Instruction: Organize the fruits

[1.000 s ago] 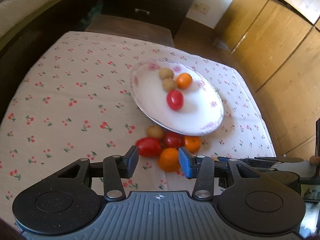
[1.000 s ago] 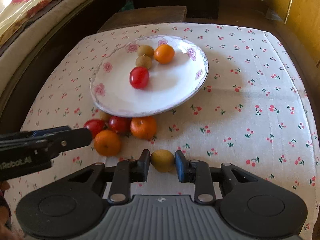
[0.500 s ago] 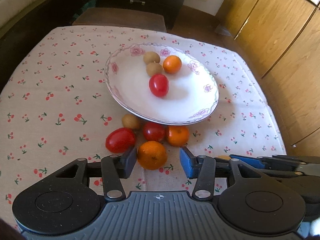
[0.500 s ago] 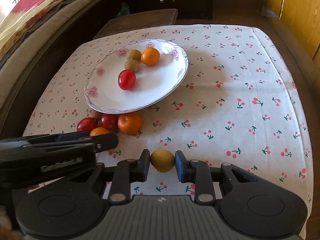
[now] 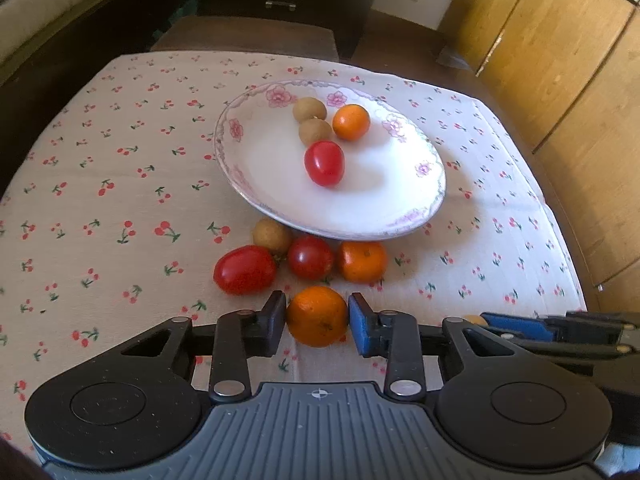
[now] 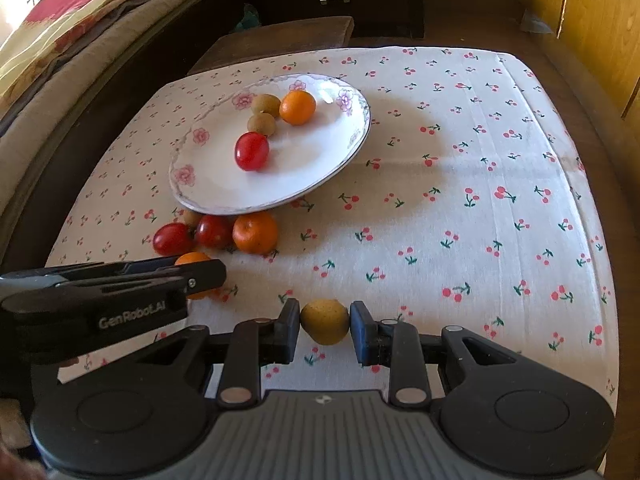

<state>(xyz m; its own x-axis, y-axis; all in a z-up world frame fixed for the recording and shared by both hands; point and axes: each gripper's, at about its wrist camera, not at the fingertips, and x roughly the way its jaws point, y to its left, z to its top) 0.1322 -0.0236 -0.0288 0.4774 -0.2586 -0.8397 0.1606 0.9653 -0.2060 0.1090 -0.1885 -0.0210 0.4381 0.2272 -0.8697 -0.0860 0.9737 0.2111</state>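
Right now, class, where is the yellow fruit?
In the right wrist view, the yellow fruit sits low and central, pinched between the right gripper fingers above the cherry-print tablecloth, right of the left gripper.

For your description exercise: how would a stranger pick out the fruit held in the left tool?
Find the flowered plate on the cherry-print cloth. Just below its near rim lies a loose cluster of fruit. The orange nearest the camera is the only one pinched in the left tool.

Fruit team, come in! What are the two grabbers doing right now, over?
Left gripper just closed on an orange. Right gripper holding a yellow-brown fruit. Plate ahead, four fruits aboard. Four more fruits crowd its near rim, over.
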